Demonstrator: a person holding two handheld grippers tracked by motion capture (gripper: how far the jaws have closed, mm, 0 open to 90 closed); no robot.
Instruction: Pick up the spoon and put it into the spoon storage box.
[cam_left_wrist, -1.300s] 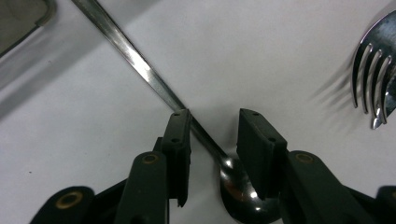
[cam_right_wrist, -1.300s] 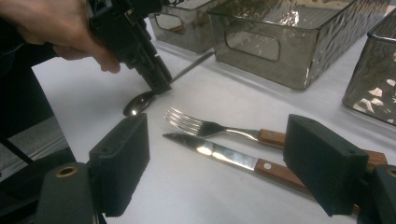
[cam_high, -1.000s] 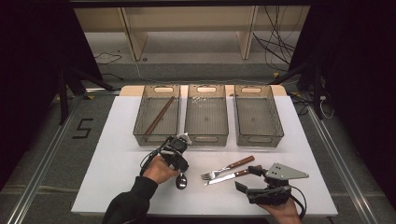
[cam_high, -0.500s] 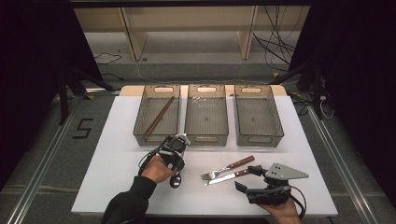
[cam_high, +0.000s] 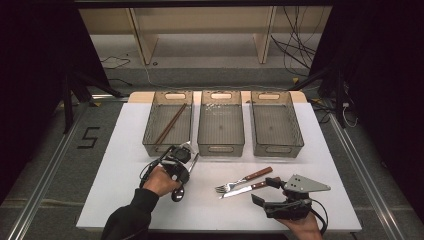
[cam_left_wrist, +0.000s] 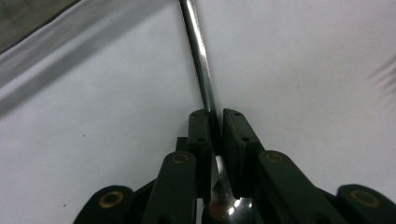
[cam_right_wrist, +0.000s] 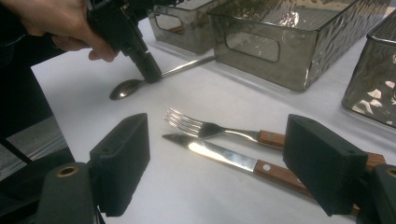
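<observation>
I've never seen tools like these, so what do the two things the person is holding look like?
Both are black. The left hand-held gripper has blocky jaws with brass-coloured pivots and a trailing cable. The right hand-held gripper carries a grey three-cornered plate. A dark sleeve covers the left forearm.

Between the right gripper's (cam_right_wrist: 219, 163) wide-apart black jaws lie a wooden-handled steel fork (cam_right_wrist: 210, 129) and a wooden-handled steel knife (cam_right_wrist: 224, 156) side by side on the white table (cam_right_wrist: 224, 100), while beyond them the left gripper (cam_right_wrist: 150, 72) pinches a shiny metal spoon (cam_right_wrist: 126, 88) near ribbed smoky plastic bins (cam_right_wrist: 289, 51).
</observation>
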